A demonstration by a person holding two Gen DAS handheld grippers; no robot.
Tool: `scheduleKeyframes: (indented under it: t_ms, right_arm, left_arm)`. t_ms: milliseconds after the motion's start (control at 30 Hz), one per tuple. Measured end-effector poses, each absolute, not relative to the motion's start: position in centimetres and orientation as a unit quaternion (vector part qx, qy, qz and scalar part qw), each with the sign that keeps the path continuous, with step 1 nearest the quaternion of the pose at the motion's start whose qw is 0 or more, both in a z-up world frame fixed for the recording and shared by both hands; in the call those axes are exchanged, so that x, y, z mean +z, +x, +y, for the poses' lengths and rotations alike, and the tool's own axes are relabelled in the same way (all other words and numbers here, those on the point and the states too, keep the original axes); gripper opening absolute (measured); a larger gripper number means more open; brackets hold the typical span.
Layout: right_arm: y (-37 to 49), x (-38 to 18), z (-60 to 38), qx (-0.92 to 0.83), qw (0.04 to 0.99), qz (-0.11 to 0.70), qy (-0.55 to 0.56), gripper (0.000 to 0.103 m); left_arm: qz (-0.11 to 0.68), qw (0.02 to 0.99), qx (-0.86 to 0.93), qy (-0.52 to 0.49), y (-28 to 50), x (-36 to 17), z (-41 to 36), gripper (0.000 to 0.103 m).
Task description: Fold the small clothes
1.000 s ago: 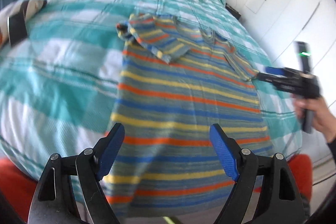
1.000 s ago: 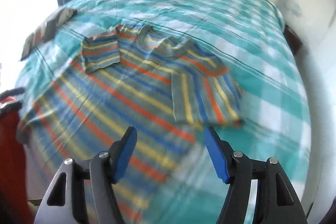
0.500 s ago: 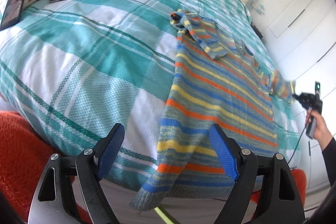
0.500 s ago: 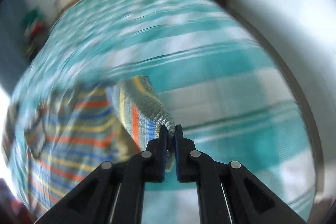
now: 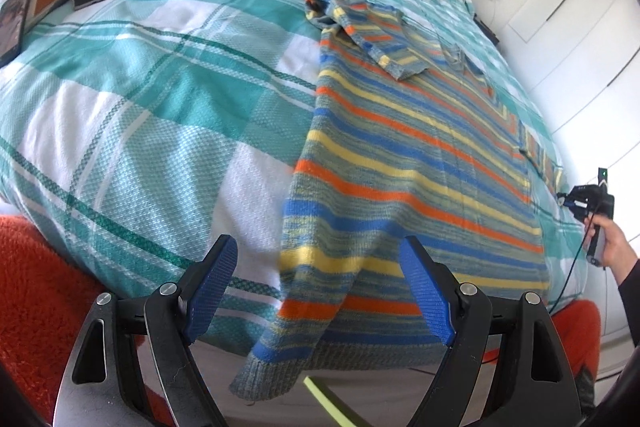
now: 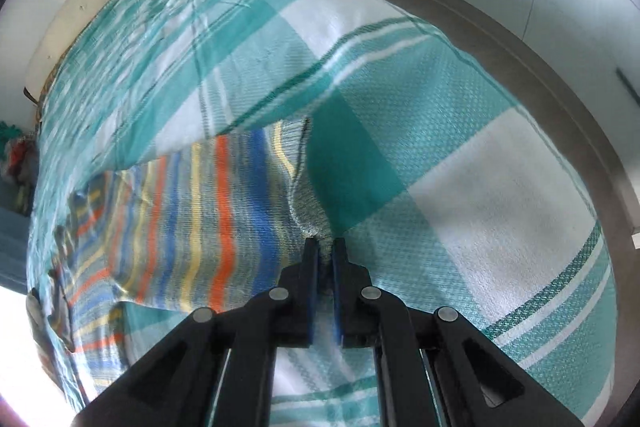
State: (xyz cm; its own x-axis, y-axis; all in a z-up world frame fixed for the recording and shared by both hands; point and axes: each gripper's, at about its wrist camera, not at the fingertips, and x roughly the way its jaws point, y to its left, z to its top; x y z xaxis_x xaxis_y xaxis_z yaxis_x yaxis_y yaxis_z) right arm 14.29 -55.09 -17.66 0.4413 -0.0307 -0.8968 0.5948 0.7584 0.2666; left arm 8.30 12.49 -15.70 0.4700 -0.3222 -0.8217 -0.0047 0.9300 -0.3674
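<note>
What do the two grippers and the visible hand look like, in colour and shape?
Both the left gripper and the right gripper have black angular frames with silver rivets and textured blue finger pads. The right hand is bare, with a dark sleeve. A thin dark cable hangs below it.

A striped knit sweater (image 5: 404, 163) in grey-green, orange, yellow and blue lies flat, one sleeve (image 5: 372, 35) folded over its chest, the other sleeve (image 6: 308, 211) stretched outward, its hem drooping off the edge.
</note>
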Motion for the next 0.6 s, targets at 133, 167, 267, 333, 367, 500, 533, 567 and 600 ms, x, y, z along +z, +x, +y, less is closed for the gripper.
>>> scheduleKeyframes:
  t_ms: [133, 167, 267, 333, 367, 500, 533, 567, 600]
  right_arm:
    - [14.2, -17.6, -54.7, -0.197, 0.804, 0.494, 0.265, 0.005]
    - [13.9, -17.5, -54.8, -0.2, 0.804, 0.495, 0.262, 0.005]
    - [12.7, -17.1, -55.4, -0.219, 0.805, 0.495, 0.244, 0.005]
    - [11.8, -16.3, -55.5, -0.222, 0.809, 0.489, 0.24, 0.006]
    - [11.5, -15.5, -55.0, -0.215, 0.819, 0.48, 0.231, 0.008]
    - [12.3, -13.3, -51.7, -0.149, 0.86, 0.455, 0.179, 0.013]
    - [12.7, -13.3, -51.1, -0.139, 0.862, 0.456, 0.17, 0.02]
    - [13.1, -13.9, -50.5, -0.131, 0.861, 0.465, 0.162, 0.032]
    - [13.5, -15.0, -50.2, -0.127, 0.852, 0.483, 0.159, 0.039]
  left_arm:
    - [0.504, 0.843, -0.087, -0.168, 8.2, -15.5, 13.1, 0.084]
    - [0.504, 0.843, -0.085, -0.169, 8.2, -15.4, 13.3, 0.084]
    - [0.498, 0.845, -0.078, -0.179, 7.9, -14.9, 14.1, 0.085]
    - [0.498, 0.844, -0.071, -0.187, 7.9, -14.6, 14.5, 0.084]
    - [0.498, 0.844, -0.068, -0.187, 7.9, -14.4, 14.6, 0.084]
    - [0.486, 0.852, -0.08, -0.177, 8.9, -12.6, 14.2, 0.084]
    - [0.482, 0.855, -0.09, -0.17, 9.6, -11.7, 13.7, 0.084]
    - [0.477, 0.858, -0.098, -0.163, 10.2, -10.8, 13.3, 0.084]
    - [0.468, 0.863, -0.111, -0.154, 11.0, -9.6, 12.8, 0.084]
